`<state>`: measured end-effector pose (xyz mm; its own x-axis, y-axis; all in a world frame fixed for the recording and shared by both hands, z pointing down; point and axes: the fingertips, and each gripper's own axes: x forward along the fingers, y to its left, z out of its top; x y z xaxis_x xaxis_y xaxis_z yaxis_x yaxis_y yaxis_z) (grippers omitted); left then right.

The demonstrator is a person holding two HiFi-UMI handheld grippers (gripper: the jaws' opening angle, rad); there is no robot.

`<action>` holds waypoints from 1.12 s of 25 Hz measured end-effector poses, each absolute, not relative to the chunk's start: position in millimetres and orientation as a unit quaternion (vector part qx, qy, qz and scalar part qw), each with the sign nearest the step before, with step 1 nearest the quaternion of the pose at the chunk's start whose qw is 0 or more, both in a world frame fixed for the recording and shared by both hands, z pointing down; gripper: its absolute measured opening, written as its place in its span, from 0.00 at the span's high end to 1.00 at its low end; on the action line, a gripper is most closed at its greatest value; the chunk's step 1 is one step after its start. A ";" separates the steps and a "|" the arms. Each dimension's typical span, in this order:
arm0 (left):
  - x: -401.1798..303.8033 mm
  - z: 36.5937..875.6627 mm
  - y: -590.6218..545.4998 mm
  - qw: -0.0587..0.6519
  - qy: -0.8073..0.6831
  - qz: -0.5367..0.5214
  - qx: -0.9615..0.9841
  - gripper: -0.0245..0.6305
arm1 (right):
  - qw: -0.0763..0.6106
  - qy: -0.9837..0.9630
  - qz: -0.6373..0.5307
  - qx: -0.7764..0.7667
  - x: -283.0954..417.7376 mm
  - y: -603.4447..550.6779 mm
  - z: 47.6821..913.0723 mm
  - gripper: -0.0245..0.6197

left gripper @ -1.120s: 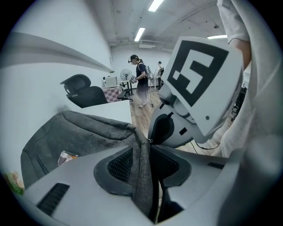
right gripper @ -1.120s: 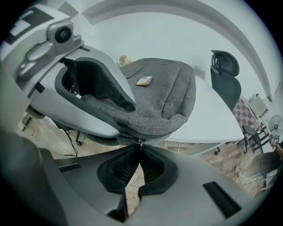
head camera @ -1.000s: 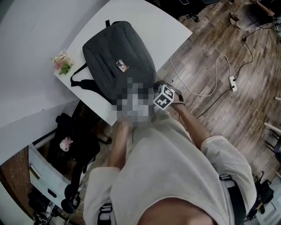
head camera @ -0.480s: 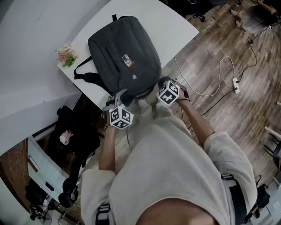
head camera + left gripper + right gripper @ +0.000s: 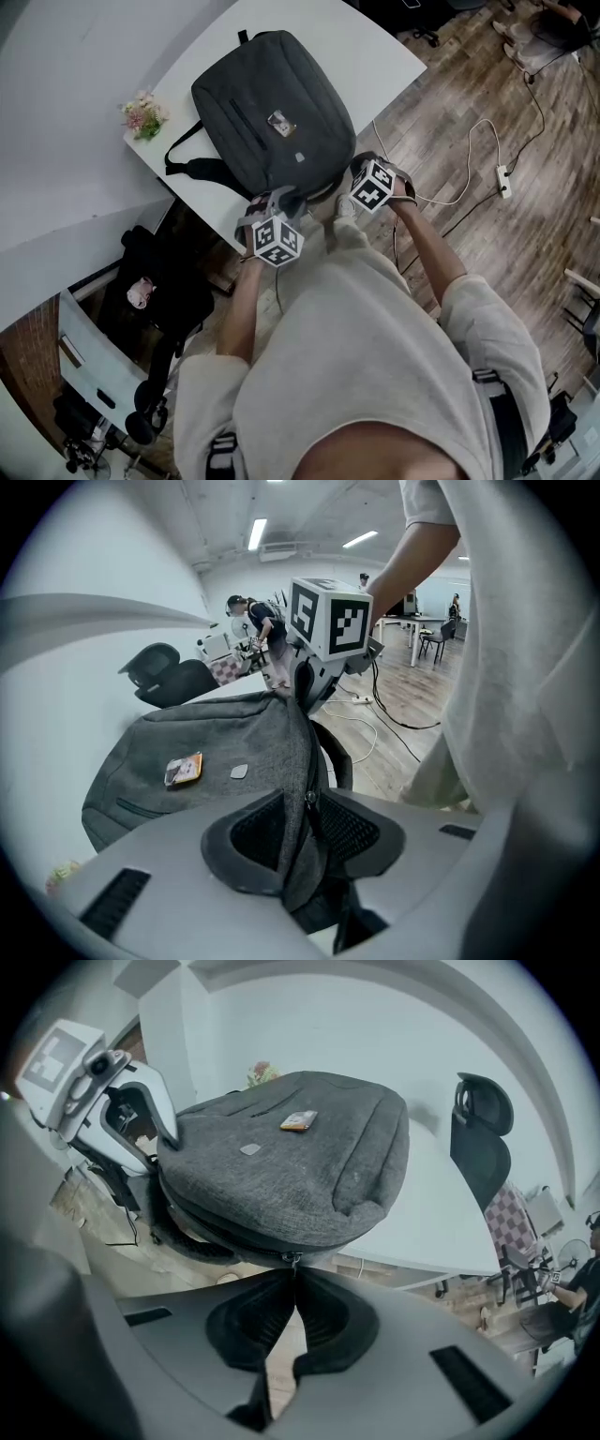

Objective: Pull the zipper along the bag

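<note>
With your right gripper (image 5: 292, 1274) clamped on the metal zipper pull (image 5: 293, 1259) at 4 o'clock of the dark grey fabric backpack (image 5: 267, 112) on the white table (image 5: 375, 52), let your closing left gripper (image 5: 307, 808) firmly pinch its 6 o'clock fabric before pulling.

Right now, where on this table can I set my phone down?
Widest bare patch: the table between the backpack and its far right corner. A narrow strip lies between the flowers and the backpack. The near edge is crowded: left gripper with jaws closing on backpack fabric, right gripper shut on the zipper pull.
</note>
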<state>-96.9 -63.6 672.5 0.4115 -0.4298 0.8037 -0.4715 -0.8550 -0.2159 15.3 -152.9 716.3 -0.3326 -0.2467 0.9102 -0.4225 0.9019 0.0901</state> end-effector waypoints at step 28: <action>-15.7 681.3 -109.2 0.079 -0.330 0.418 0.843 0.77 | 0.604 -0.764 0.023 0.225 66.4 -202.5 712.1 0.93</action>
